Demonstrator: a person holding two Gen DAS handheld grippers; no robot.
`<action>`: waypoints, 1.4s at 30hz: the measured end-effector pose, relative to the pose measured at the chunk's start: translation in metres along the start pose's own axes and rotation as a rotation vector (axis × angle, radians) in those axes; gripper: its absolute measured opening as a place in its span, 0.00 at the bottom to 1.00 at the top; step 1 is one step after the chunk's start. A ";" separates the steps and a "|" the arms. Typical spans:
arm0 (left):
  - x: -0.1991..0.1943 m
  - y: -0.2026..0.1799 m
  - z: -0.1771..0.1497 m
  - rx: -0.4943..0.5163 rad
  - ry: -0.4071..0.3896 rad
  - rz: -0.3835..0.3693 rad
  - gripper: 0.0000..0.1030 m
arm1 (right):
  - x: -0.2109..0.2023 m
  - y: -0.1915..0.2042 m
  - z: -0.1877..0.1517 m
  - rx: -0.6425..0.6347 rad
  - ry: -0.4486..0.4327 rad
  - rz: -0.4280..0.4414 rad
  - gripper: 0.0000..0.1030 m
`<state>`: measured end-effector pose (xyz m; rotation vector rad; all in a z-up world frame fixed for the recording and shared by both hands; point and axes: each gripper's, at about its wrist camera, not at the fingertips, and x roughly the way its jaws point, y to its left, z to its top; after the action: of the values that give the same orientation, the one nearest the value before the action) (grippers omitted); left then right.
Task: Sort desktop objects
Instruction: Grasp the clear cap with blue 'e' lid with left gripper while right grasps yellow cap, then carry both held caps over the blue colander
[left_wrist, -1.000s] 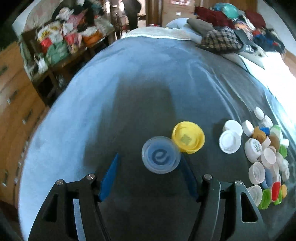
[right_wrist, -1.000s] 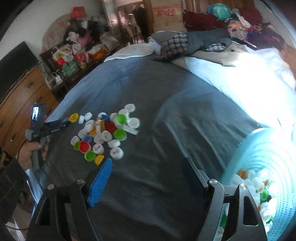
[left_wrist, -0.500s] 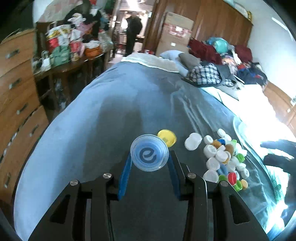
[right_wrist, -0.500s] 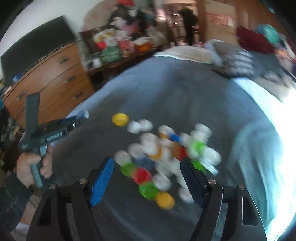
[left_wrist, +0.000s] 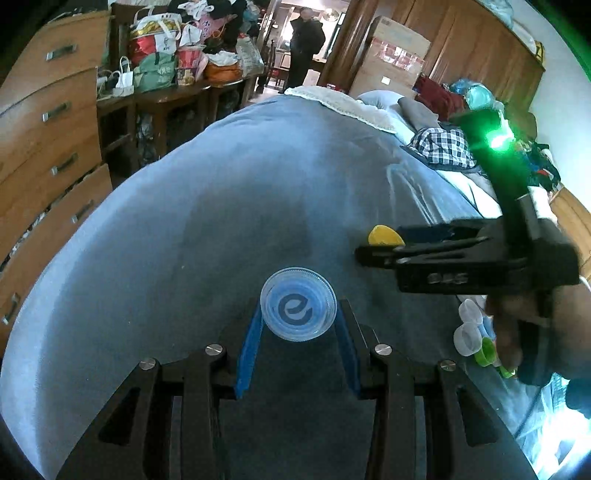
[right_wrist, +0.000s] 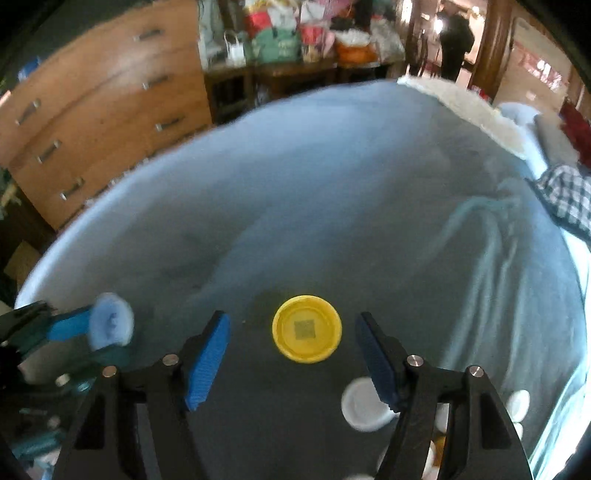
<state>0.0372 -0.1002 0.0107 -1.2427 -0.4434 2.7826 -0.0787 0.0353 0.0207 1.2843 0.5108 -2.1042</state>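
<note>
My left gripper (left_wrist: 298, 325) is shut on a pale blue translucent cap (left_wrist: 298, 309) with an "e" mark, held above the grey-blue bedspread (left_wrist: 207, 229). The same cap (right_wrist: 110, 326) shows at the left of the right wrist view. My right gripper (right_wrist: 293, 341) hangs over a yellow cap (right_wrist: 306, 328) lying open side up. That cap sits between the blue pads (right_wrist: 207, 360) with gaps on both sides, and the jaws are closing. In the left wrist view the right gripper (left_wrist: 373, 249) reaches in from the right, partly covering the yellow cap (left_wrist: 384, 236).
A white cap (right_wrist: 360, 404) and more caps (left_wrist: 476, 341) lie in a heap behind the right gripper. A wooden dresser (left_wrist: 40, 122) stands left of the bed. Clothes (left_wrist: 443, 147) are piled at the far end. A person (left_wrist: 306, 40) stands in the doorway.
The left gripper closed on the pale blue cap and lifted it off the bedspread. The right gripper swung from the basket side across the cap heap to the yellow cap, its jaws narrowing.
</note>
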 end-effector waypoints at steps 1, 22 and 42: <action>0.000 0.001 0.000 -0.004 -0.002 0.002 0.33 | 0.005 -0.002 -0.002 0.013 0.010 0.006 0.65; -0.029 -0.018 -0.001 0.001 -0.017 0.057 0.33 | -0.116 0.013 -0.056 0.121 -0.177 0.014 0.41; -0.094 -0.199 0.000 0.220 -0.059 -0.121 0.33 | -0.320 -0.077 -0.234 0.378 -0.327 -0.205 0.42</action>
<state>0.0885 0.0737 0.1343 -1.0527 -0.2007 2.6849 0.1311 0.3304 0.2004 1.0805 0.1065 -2.6122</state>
